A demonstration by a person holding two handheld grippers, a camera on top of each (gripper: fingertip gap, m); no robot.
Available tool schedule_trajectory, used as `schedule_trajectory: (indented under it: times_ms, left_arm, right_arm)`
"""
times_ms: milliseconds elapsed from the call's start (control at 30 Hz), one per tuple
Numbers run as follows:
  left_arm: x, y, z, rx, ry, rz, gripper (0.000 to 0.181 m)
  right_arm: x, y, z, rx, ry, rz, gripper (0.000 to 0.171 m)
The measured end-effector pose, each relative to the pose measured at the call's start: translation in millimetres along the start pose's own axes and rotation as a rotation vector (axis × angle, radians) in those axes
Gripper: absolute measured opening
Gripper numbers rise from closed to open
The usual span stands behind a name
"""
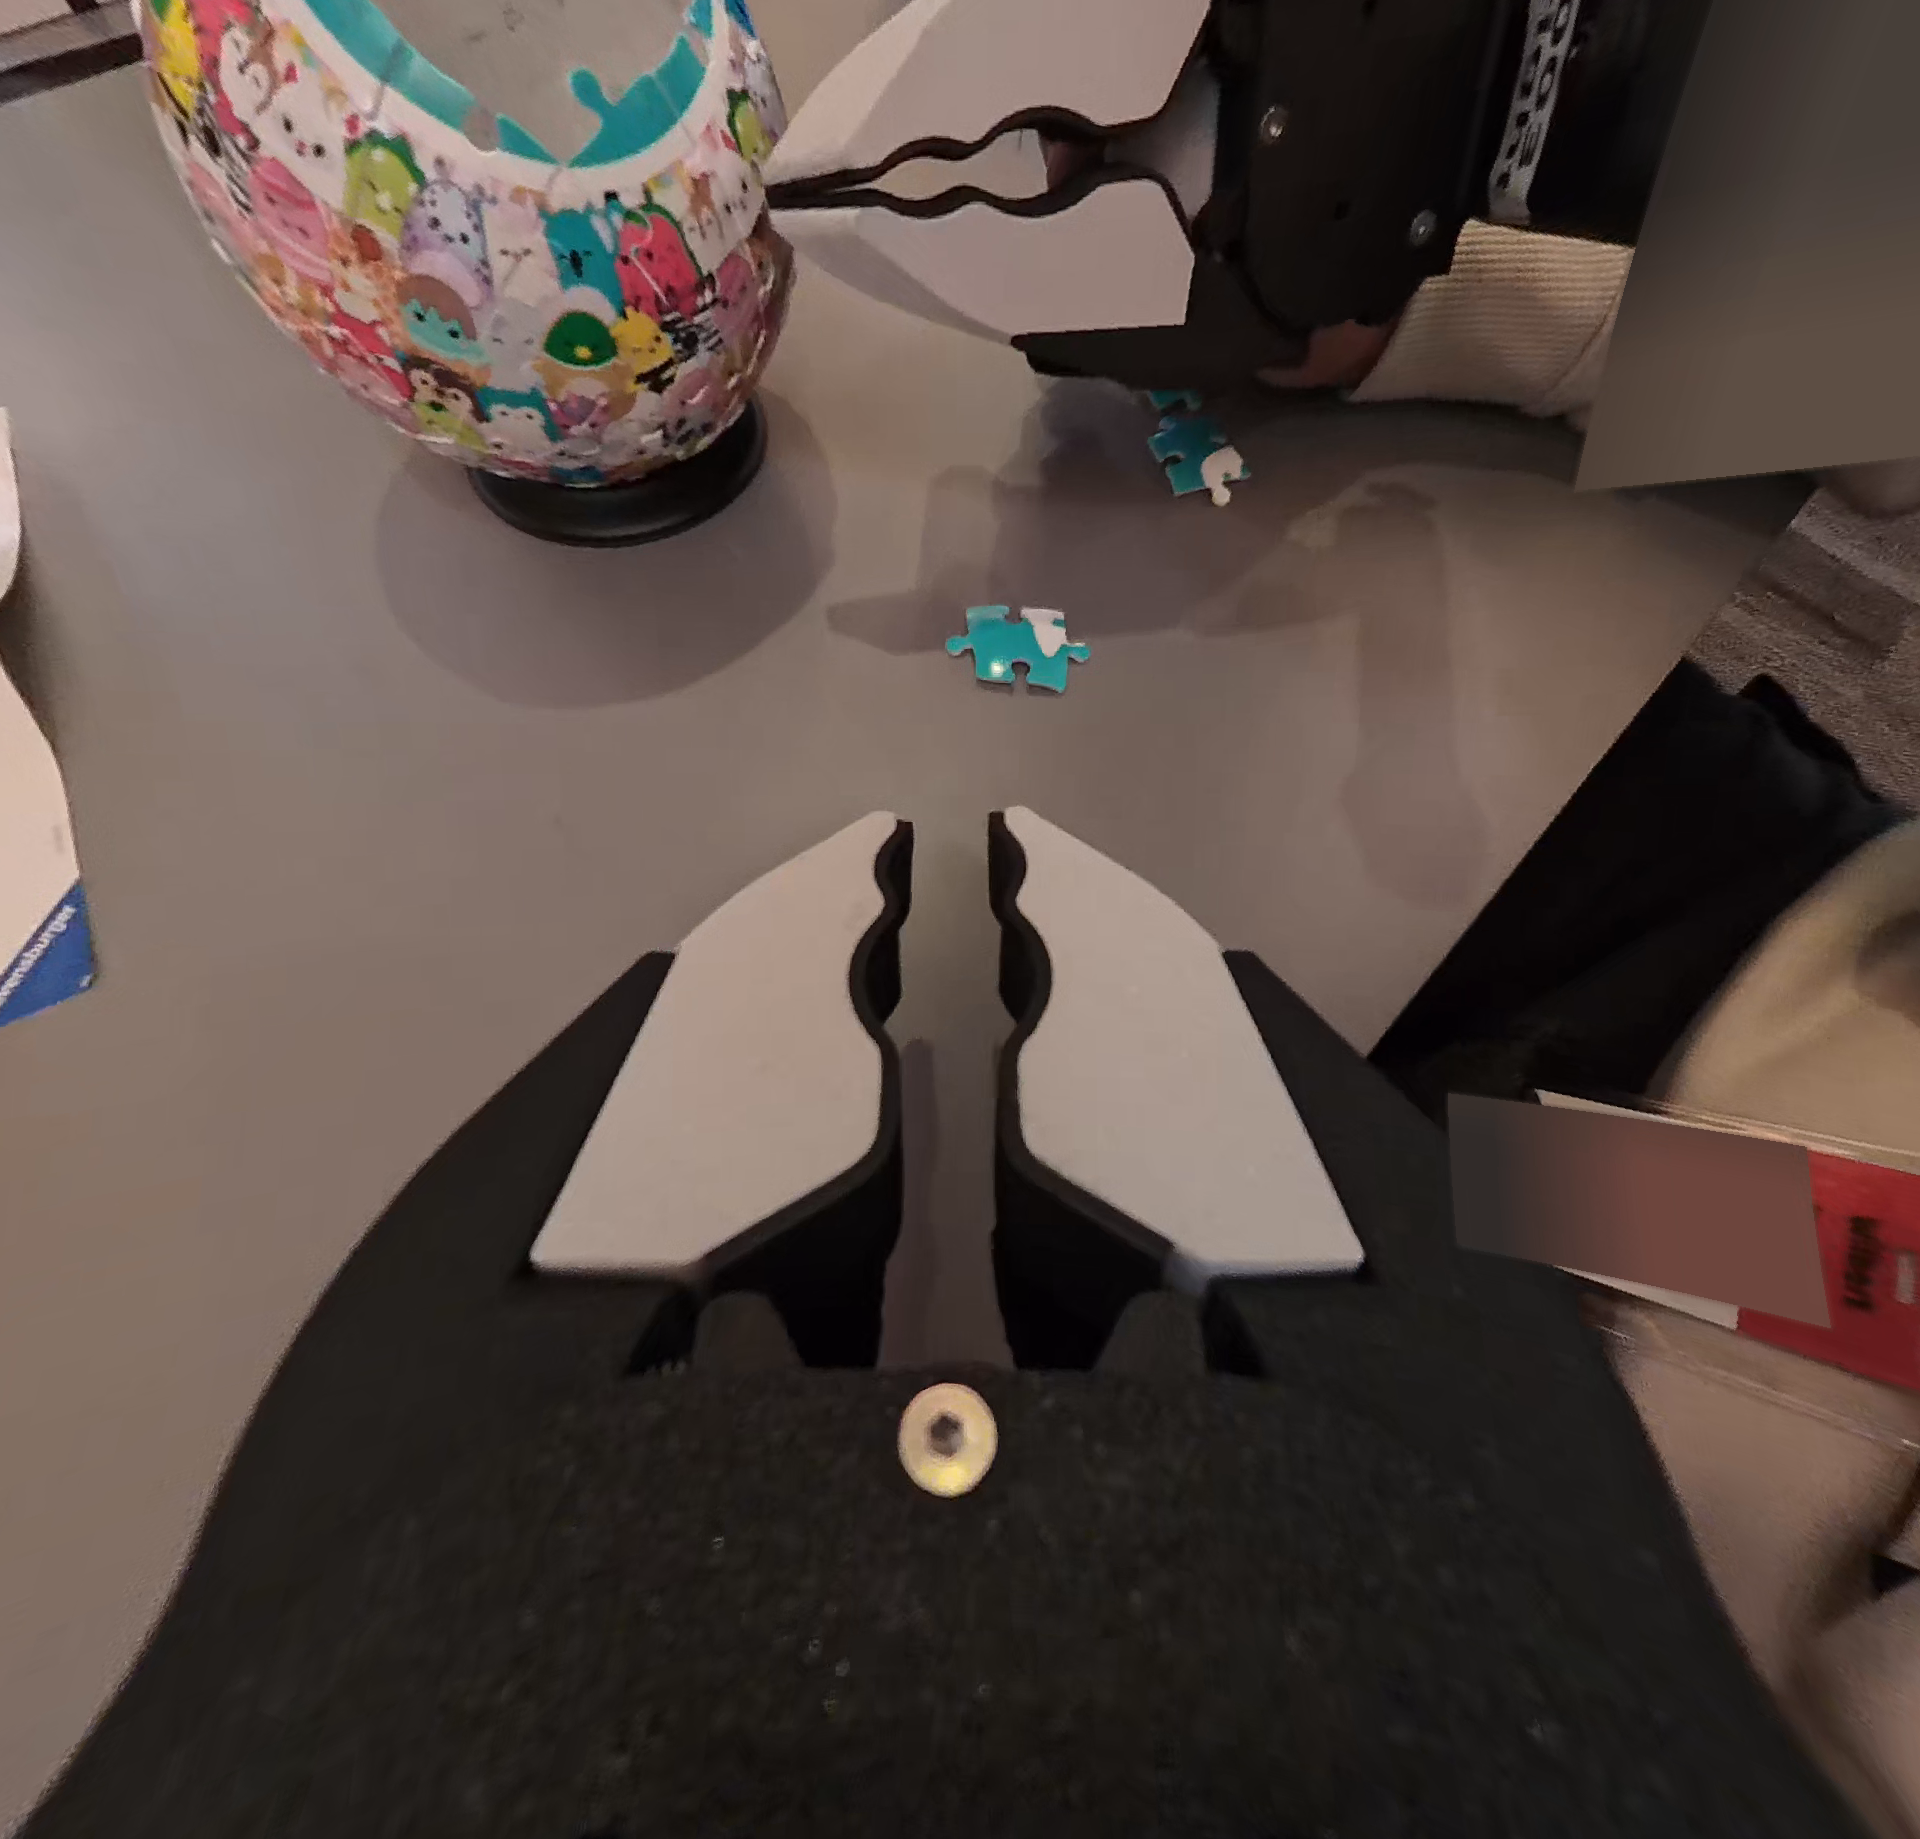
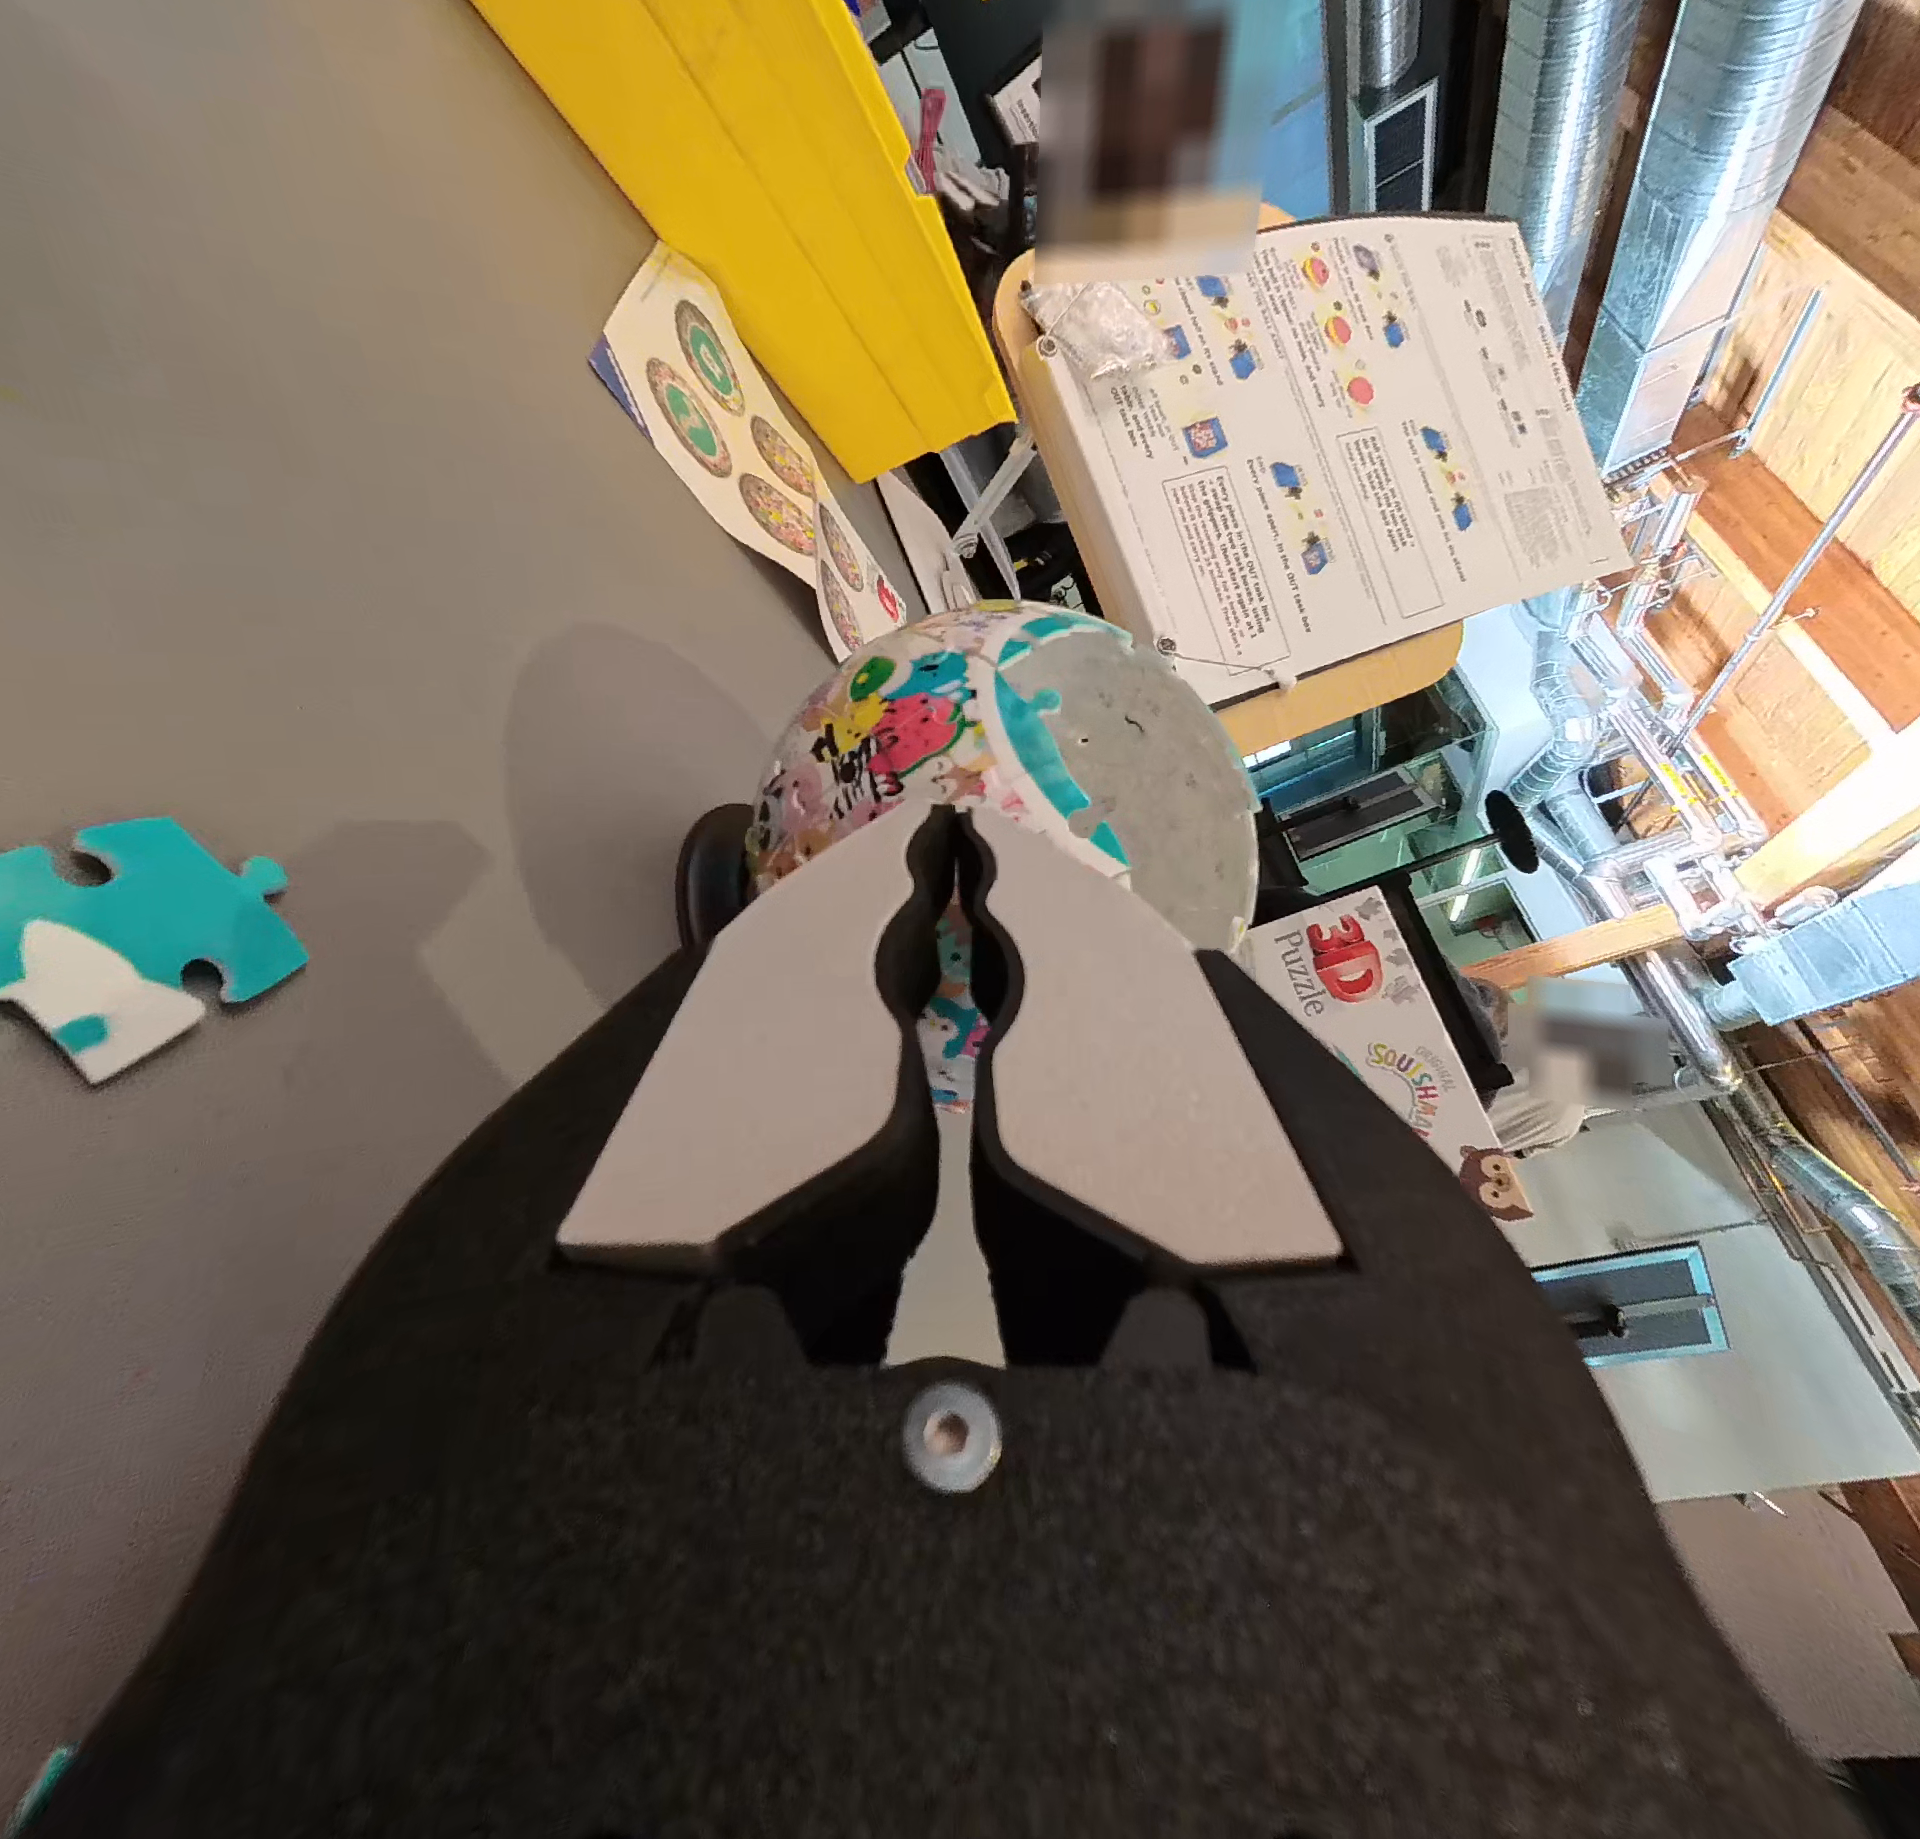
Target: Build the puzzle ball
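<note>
Left gripper (image 1: pixel 951 833): lower centre of its view, released, a narrow gap between its fingers, empty above the grey desk (image 1: pixel 416 802). Right gripper (image 2: pixel 958 833): clenched, tips touching the puzzle ball's (image 2: pixel 904 740) side; whether it grasps anything, cannot tell. Puzzle ball: partly built, top open, upper left of the left view on a black stand (image 1: pixel 623 490). Two loose teal pieces (image 1: pixel 1018 646) (image 1: pixel 1195 454) lie right of it. Yellow bin (image 2: pixel 748 158): upper part of the right view.

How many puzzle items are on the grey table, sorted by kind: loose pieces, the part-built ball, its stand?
Loose teal-and-white pieces: 2, the near piece and the far piece (a further scrap by the right gripper is unclear)
Part-built puzzle ball: 1
Black stand: 1
Total: 4
</note>
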State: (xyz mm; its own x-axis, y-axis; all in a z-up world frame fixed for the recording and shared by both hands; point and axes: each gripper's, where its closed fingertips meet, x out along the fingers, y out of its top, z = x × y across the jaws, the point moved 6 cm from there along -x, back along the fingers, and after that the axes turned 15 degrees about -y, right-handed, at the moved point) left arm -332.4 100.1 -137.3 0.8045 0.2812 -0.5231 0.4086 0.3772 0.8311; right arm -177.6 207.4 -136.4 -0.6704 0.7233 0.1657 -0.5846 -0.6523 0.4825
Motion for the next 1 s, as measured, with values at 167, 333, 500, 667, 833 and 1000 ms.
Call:
schedule_trajectory:
  times_ms: [167, 333, 500, 667, 833, 1000]
  left_arm:
    - [3.7, 4.6, -2.3, 0.004, 0.0, 0.01, 0.013]
    - [4.8, 6.7, -2.0, 0.003, -0.008, 0.017, 0.013]
    - [0.4, 6.6, -0.9, 0.006, 0.001, 0.028, 0.013]
    - [-3.4, 4.6, -1.5, -0.006, -0.001, 0.036, 0.013]
    - [-6.6, 3.6, -1.1, -0.014, -0.001, 0.045, 0.013]
    - [-8.5, 3.2, -0.5, -0.017, 0.002, 0.051, 0.013]
  right_arm:
    - [0.9, -0.3, 1.8, 0.029, 0.002, 0.0, 0.0]
    - [0.1, 1.4, 3.4, 0.036, -0.01, 0.017, 0.0]
    - [4.2, -4.4, 3.8, 0.041, -0.007, -0.027, 0.0]
    - [4.3, -4.5, 0.6, 0.033, 0.011, -0.021, 0.0]
    - [3.1, -3.1, 0.4, 0.024, 0.006, -0.014, 0.0]
    - [5.0, -4.2, -1.1, 0.021, 0.013, -0.022, 0.0]
